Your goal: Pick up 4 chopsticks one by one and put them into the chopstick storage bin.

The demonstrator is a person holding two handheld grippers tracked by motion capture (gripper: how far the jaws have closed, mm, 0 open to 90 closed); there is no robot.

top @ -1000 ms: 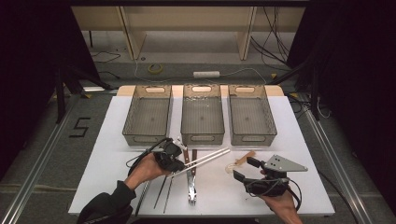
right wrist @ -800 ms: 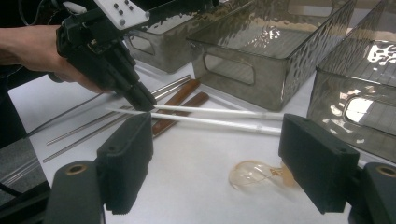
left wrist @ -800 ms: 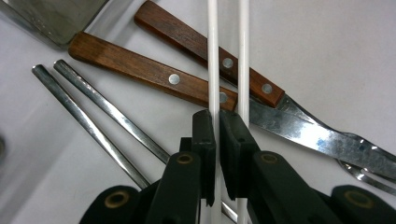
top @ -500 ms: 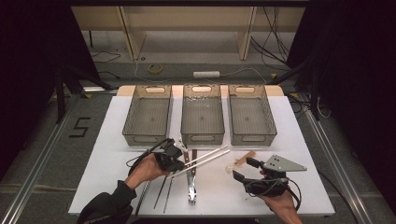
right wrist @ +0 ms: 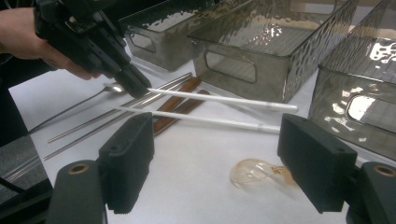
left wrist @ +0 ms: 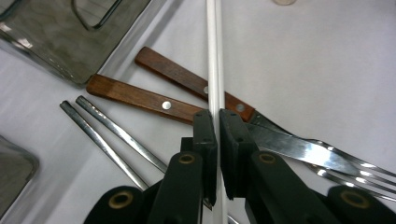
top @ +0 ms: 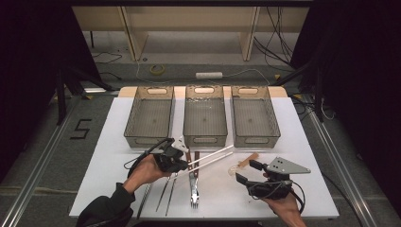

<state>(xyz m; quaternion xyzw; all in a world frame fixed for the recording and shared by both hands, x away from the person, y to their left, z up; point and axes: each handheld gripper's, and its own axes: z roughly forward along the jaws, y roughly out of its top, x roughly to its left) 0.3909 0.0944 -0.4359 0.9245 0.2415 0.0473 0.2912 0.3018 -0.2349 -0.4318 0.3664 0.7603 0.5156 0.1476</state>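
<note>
Left tool (left wrist: 217,122) pinching slim white round chopsticks (left wrist: 214,56), rods jutting ahead of jaws over wood-handled steel forks (left wrist: 154,100); right tool (right wrist: 217,149) spread wide, clear amber plastic spoon (right wrist: 254,173) between jaws on white tabletop (right wrist: 196,186)

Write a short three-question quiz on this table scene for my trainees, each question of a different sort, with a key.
1. True or false: the left gripper is shut on a white chopstick.
2. How many grey bins stand in a row at the table's far edge? A) two B) three C) four
3. What lies on the table between the right gripper's open jaws?

Key
1. True.
2. B.
3. A clear amber plastic spoon, untouched by the pads.
</note>
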